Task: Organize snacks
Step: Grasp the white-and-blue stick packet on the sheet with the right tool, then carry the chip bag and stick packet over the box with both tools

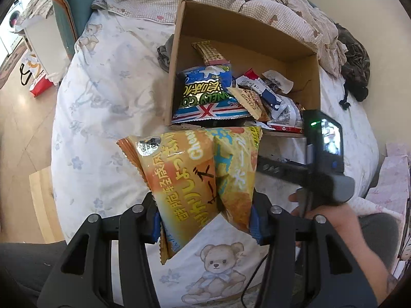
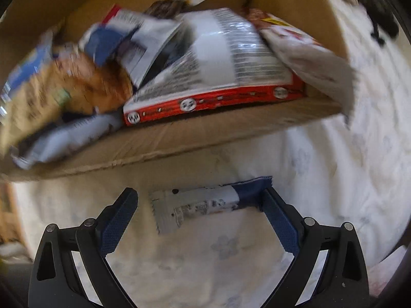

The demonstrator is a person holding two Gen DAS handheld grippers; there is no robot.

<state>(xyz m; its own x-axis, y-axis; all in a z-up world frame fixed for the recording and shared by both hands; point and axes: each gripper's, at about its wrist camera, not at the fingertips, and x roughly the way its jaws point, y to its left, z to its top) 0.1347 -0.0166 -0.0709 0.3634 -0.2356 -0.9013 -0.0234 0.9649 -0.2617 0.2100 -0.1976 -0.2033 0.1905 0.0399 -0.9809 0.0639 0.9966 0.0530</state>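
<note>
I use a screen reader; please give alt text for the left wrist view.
The left gripper clamps an orange cheese snack bag above a teddy-bear bedsheet, just short of an open cardboard box filled with snack packets.

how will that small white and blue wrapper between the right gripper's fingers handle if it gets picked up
Likely light and floppy: the white and blue wrapper lies flat and thin on the bedsheet. Its glossy film may slip between the pads. The right gripper is open around it, and the soft bedding may give when pressed.
</note>
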